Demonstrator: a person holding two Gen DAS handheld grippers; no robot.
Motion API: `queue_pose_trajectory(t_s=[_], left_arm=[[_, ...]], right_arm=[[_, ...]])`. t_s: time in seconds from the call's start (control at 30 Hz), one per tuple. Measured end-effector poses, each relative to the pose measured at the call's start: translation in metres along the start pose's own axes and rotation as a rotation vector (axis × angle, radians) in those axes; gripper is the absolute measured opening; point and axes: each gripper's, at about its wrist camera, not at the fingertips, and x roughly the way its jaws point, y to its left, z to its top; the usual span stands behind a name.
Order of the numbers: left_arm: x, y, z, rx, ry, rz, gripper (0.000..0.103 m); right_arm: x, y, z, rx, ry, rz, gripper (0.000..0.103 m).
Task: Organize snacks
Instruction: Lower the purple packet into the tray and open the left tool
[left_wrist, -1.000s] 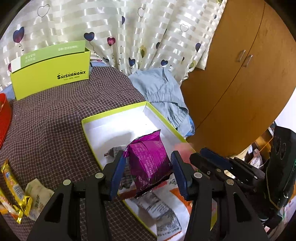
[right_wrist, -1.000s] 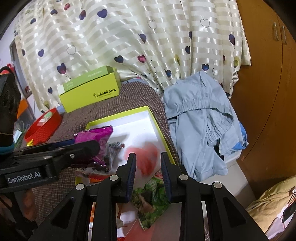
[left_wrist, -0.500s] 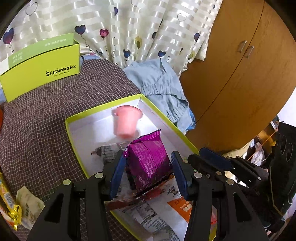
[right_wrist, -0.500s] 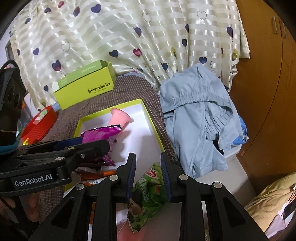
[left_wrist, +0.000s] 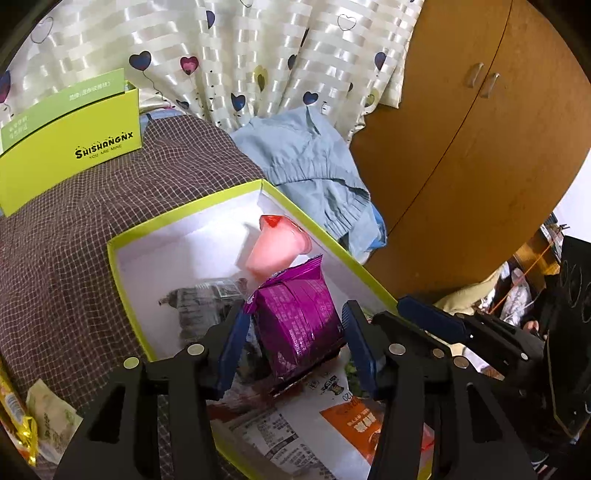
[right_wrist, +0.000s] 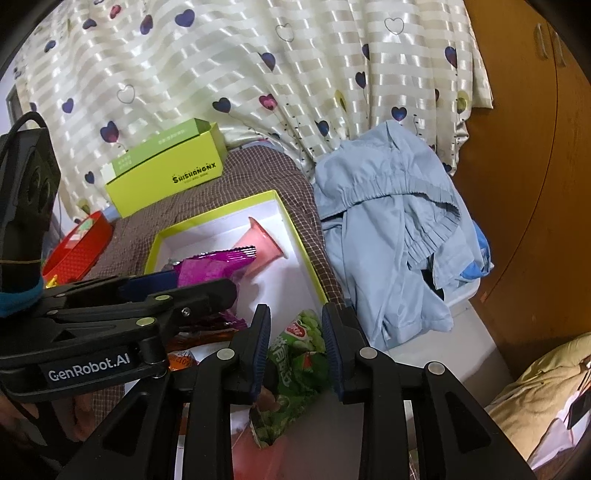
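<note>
My left gripper (left_wrist: 293, 338) is shut on a purple snack packet (left_wrist: 299, 317) and holds it over the lime-rimmed white box (left_wrist: 122, 240); the packet also shows in the right wrist view (right_wrist: 210, 266). A pink jelly cup (left_wrist: 277, 247) lies on its side at the box's far end, seen too in the right wrist view (right_wrist: 258, 247). My right gripper (right_wrist: 295, 343) is open and empty, its fingers standing either side of a green snack bag (right_wrist: 295, 354) at the box's near end. Printed wrappers (left_wrist: 295, 428) lie in the box below the left gripper.
A lime carton (left_wrist: 70, 147) stands at the back of the checked cloth (left_wrist: 55, 258). A red tray (right_wrist: 77, 251) sits at the left. A blue garment (right_wrist: 391, 236) drapes to the right, beside a wooden wardrobe (left_wrist: 480, 147). Loose snacks (left_wrist: 22, 421) lie at the left edge.
The pink jelly cup flew out from the right gripper into the box and came to rest on its side at the far end. The left gripper still holds the purple packet.
</note>
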Motion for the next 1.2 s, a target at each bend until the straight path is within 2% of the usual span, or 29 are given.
queue_pose_trajectory(t_s=[0.57, 0.9, 1.2], left_arm=[[-0.004, 0.002, -0.003, -0.010, 0.002, 0.018, 0.054], [-0.013, 0.003, -0.005, -0.014, -0.013, 0.038, 0.059], [-0.020, 0.010, -0.009, -0.043, -0.019, 0.038, 0.059]], right_arm=[[-0.001, -0.001, -0.002, -0.002, 0.000, 0.001, 0.036], [-0.007, 0.009, -0.013, -0.045, 0.013, -0.008, 0.055], [-0.006, 0.015, -0.014, -0.052, 0.033, -0.010, 0.065]])
